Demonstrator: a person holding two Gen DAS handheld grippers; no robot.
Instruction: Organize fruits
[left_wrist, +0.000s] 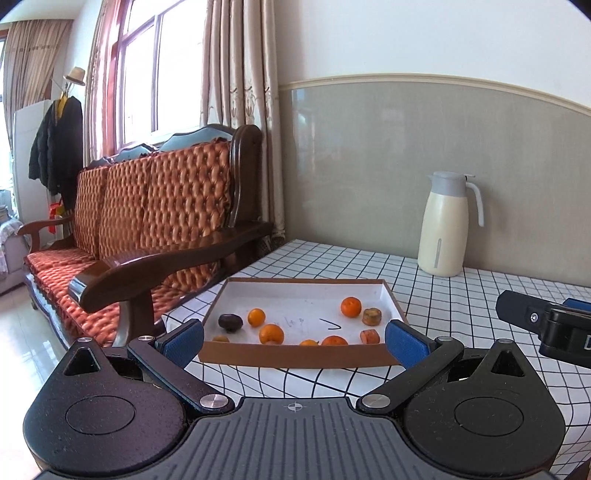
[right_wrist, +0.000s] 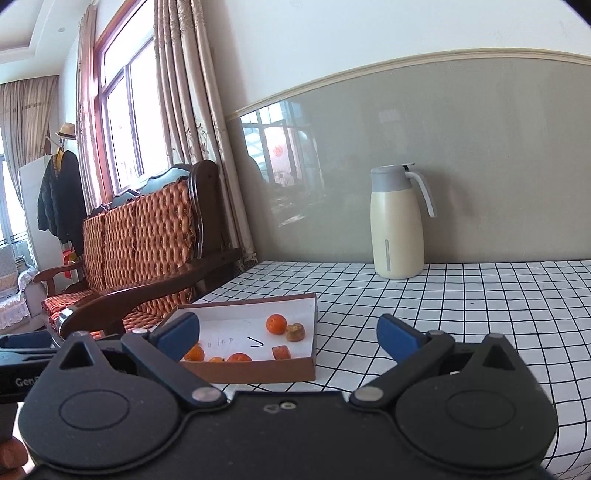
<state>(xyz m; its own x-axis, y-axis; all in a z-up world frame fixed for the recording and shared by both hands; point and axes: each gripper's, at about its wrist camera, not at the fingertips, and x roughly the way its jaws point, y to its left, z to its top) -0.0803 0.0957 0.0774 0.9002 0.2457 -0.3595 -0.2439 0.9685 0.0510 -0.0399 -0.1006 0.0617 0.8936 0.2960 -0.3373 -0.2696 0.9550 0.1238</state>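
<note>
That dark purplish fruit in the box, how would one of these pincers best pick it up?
Grip the dark fruit across its rounded middle, coming from above with the left gripper, whose jaws are wide open. It lies alone near the cardboard box's left wall; the nearest orange sits apart, so the fingers probably fit on either side.

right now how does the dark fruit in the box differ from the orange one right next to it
The dark fruit is deep purple-brown; the small orange fruit beside it is bright orange. The dark fruit looks slightly wider and flatter, while the orange fruit looks rounder. The dark fruit lies nearer the left wall of the box. Both rest loose on the box's white floor, ungripped.
</note>
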